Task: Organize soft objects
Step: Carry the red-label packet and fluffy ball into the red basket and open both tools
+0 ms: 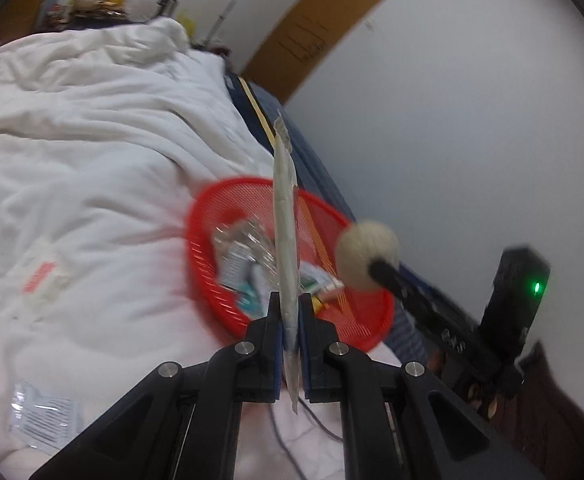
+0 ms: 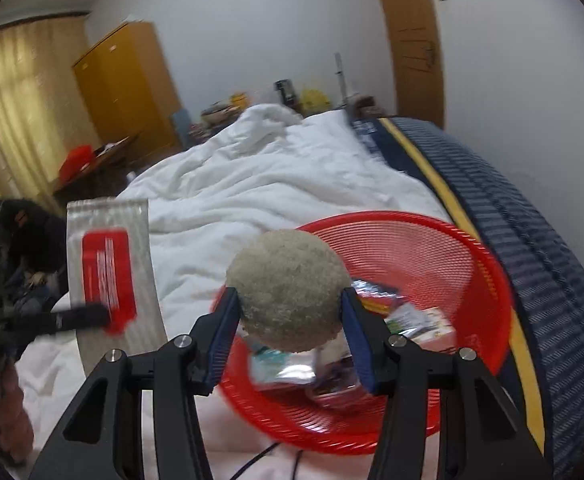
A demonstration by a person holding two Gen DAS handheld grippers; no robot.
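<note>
A red mesh basket (image 1: pixel 328 220) (image 2: pixel 432 240) sits on the white duvet near the bed's right edge, with several packets inside. My left gripper (image 1: pixel 290 300) is shut on a flat silver packet (image 1: pixel 285 216), seen edge-on above the basket. In the right wrist view that silver packet (image 2: pixel 109 268) shows a red label, held at the left by the other gripper's black fingers (image 2: pixel 79 316). My right gripper (image 2: pixel 287 306) is shut on a fuzzy beige ball (image 2: pixel 287 290), in front of the basket. The ball (image 1: pixel 366 254) hangs right of the basket in the left wrist view.
A clear packet (image 1: pixel 45 416) lies on the duvet (image 1: pixel 91 140) at lower left, and another with red print (image 1: pixel 41 278) lies further up. A dark cable (image 2: pixel 259 454) runs under the basket. The blue mattress edge (image 2: pixel 532 240) borders the wall. A wardrobe (image 2: pixel 123 88) stands behind.
</note>
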